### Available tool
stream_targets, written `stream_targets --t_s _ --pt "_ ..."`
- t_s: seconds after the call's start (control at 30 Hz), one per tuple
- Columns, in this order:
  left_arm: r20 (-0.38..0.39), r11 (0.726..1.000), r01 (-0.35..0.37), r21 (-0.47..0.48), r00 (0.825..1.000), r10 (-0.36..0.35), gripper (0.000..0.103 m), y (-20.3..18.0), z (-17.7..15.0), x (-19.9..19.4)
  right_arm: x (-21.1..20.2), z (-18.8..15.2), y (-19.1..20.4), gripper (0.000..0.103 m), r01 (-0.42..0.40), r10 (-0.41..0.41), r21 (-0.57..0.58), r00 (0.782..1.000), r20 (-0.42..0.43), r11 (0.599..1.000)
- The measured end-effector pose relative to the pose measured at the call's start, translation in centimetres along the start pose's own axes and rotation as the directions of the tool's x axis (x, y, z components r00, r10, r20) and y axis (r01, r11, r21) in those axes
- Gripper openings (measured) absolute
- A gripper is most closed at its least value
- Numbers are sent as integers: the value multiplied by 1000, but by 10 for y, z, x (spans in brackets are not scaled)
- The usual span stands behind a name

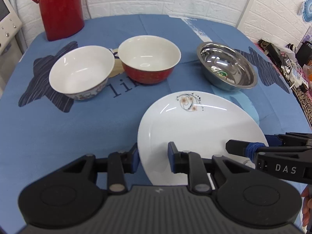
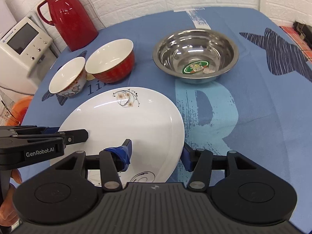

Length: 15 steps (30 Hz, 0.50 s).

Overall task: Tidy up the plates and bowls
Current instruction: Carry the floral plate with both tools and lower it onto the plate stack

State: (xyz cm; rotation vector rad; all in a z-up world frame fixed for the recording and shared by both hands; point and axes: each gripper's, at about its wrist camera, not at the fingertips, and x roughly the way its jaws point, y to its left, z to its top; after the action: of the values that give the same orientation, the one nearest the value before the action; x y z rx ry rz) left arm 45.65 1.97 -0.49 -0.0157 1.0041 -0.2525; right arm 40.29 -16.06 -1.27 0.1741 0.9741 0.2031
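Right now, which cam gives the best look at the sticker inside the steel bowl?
Right wrist view. It looks down into the round stainless steel bowl, so the green oval sticker on its bottom shows whole. In the left wrist view the bowl is seen at a low angle and only a sliver of sticker shows.

plate (image 1: 197,128) lies nearest on the tablecloth (image 1: 58,136). three bowls (image 1: 149,58) stand in a row behind it. jug (image 1: 60,9) at far left.

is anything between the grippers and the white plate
Nothing visible. The left gripper and right gripper are open, each straddling a near edge of the white oval floral plate; the bowls sit beyond.
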Motion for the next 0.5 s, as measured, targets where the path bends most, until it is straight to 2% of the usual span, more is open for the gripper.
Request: stream_targets --t_s 0.23,0.37,0.5 --pt "-13 1000 -13 24 1000 13 20 -2 -22 1 11 -22 -1 40 1 -1 9 1000 -22 1000" --pt "-38 999 35 -22 999 -36 21 10 -26 11 15 -17 -3 42 -5 6 15 1000 -17 1000" --pt "-29 998 49 -31 998 -50 22 11 -25 14 21 -13 8 46 37 -40 -70 999 -33 997"
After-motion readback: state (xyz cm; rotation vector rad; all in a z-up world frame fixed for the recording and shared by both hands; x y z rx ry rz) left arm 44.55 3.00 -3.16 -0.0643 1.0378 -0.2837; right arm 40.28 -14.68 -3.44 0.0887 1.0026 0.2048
